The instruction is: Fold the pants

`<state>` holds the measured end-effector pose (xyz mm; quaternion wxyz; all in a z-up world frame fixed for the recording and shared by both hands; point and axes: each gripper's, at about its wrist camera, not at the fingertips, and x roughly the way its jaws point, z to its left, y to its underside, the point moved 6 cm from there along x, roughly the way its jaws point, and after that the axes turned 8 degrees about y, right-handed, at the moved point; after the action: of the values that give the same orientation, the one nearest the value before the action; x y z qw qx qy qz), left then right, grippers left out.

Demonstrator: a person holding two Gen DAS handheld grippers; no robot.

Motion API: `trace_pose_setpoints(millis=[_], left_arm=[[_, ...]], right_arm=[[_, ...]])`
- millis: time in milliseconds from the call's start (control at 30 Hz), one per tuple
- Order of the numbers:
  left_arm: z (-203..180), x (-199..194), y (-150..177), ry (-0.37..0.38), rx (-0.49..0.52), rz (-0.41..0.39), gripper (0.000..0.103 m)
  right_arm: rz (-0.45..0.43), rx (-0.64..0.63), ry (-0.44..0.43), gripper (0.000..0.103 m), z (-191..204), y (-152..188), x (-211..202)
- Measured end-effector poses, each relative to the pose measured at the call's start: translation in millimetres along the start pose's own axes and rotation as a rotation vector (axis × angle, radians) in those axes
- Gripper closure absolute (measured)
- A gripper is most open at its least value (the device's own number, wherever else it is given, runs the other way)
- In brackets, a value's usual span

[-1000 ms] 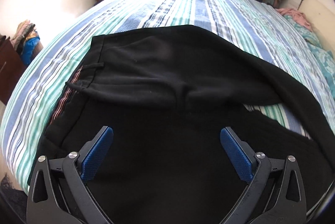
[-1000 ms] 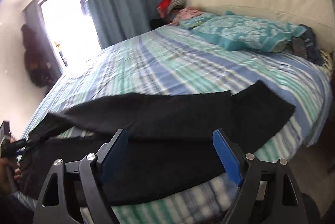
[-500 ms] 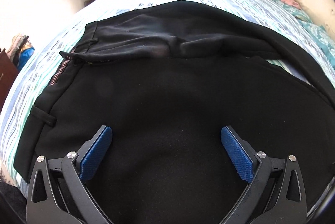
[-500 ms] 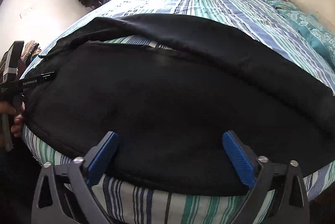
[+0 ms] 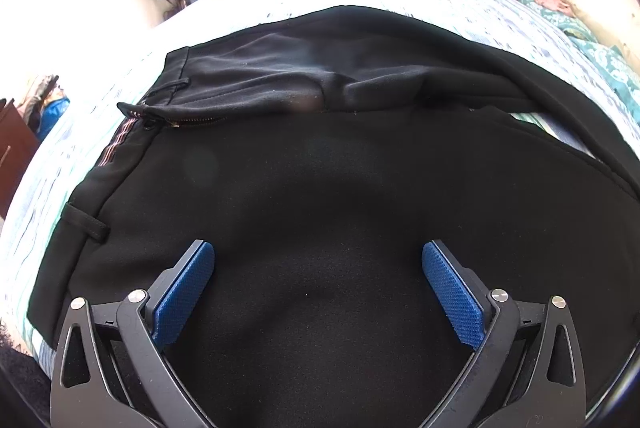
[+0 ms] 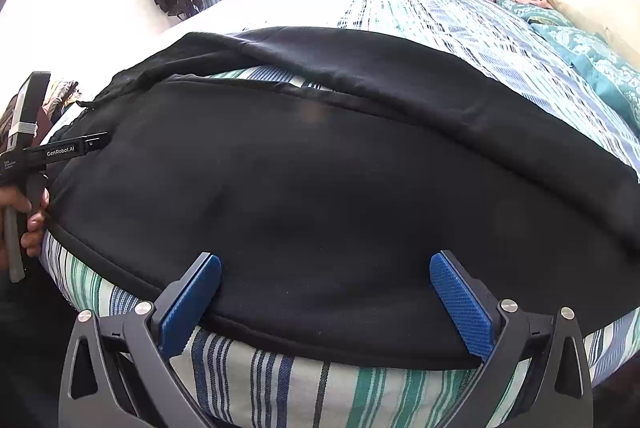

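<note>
both grippers – left gripper point(image 5: 318, 288), right gripper point(image 6: 325, 298) – now lower over pants point(image 5: 320, 188)

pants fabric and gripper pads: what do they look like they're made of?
Black pants: a matte woven cloth, likely a polyester or wool blend; it drapes in soft creases and shows lint. The exact fibre is not visible.
Left gripper fingers: blue pads with a fine knurled grain, probably rubber or printed plastic, on matte black plastic-looking arms with metal pins.

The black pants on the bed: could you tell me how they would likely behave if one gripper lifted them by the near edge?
The black pants look soft and creased, so they would probably sag and drape. One pinch likely lifts only one layer.
</note>
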<state>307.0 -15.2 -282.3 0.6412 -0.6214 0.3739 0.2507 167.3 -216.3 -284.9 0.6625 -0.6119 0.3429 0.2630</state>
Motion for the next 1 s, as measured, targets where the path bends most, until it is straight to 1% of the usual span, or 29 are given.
trace_pose_setpoints(millis=[233,267,333,367,400,467,500,533,567,600,633,667,700,733,767,833,867,1000], left_arm=[[-2.5,-2.4,1.1,-0.007,0.001,-0.002,0.001],[-2.2,-2.6,-0.3,-0.007,-0.007,0.014,0.001],[-1.3,-5.3,-7.9,-0.002,-0.044,0.098,0.001],[-1.0,-9.6,-15.0,0.001,-0.072,0.118,0.001],[-1.4,-17.0,-25.7,0.013,-0.099,0.091,0.001],[-4.2,-31.4,-52.8,0.032,-0.135,-0.008,0.001],[-5.8,-33.3,-66.6,0.020,-0.140,-0.048,0.000],[-7.5,-29.6,-78.4,-0.003,-0.133,-0.073,0.000],[-8.2,-20.9,-85.6,-0.033,-0.121,-0.071,0.000],[-8.1,-5.9,-88.5,-0.068,-0.107,-0.037,0.000],[-7.9,13.3,-85.2,-0.096,-0.079,0.022,0.000],[-6.3,35.2,-75.7,-0.137,-0.036,0.104,0.000],[-4.3,53.2,-62.6,-0.150,-0.003,0.158,0.000],[-2.1,48.7,-60.7,-0.105,-0.018,0.044,0.000],[4.3,42.2,-60.7,-0.059,-0.060,0.026,0.000],[14.1,42.8,-63.3,-0.001,-0.117,0.038,0.000],[15.8,45.9,-63.9,0.011,-0.127,0.048,0.000],[13.9,48.1,-69.8,-0.029,-0.095,0.053,0.000]], right_arm=[[0.008,-0.001,0.001,0.000,-1.6,-0.3,-1.0],[0.006,-0.002,0.001,0.000,-1.7,-0.1,-0.7],[0.005,-0.004,0.002,0.000,-1.3,0.0,-0.4],[0.004,-0.005,0.002,0.000,-1.5,0.3,-0.4],[0.003,-0.007,0.003,0.000,-1.4,0.4,-0.3],[0.001,-0.011,0.008,0.000,-1.0,0.6,0.0],[0.001,-0.012,0.011,0.000,-0.8,0.5,0.3],[0.001,-0.014,0.013,0.000,-0.8,0.6,0.5],[0.000,-0.015,0.015,0.000,-0.7,0.5,0.7],[0.000,-0.016,0.018,0.000,-0.5,0.4,0.9],[0.000,-0.017,0.020,0.000,-0.7,0.2,1.0],[0.000,-0.018,0.023,0.000,-0.6,0.0,1.4],[0.000,-0.018,0.025,0.000,-0.7,-0.1,1.6],[-0.001,-0.019,0.027,0.000,-0.8,-0.1,1.7],[-0.001,-0.019,0.028,0.000,-0.7,-0.3,1.7],[-0.002,-0.020,0.032,0.000,-0.5,-0.6,1.6],[-0.002,-0.019,0.032,0.000,-0.5,-0.5,1.6],[-0.007,-0.019,0.032,0.000,0.1,-0.9,1.5]])
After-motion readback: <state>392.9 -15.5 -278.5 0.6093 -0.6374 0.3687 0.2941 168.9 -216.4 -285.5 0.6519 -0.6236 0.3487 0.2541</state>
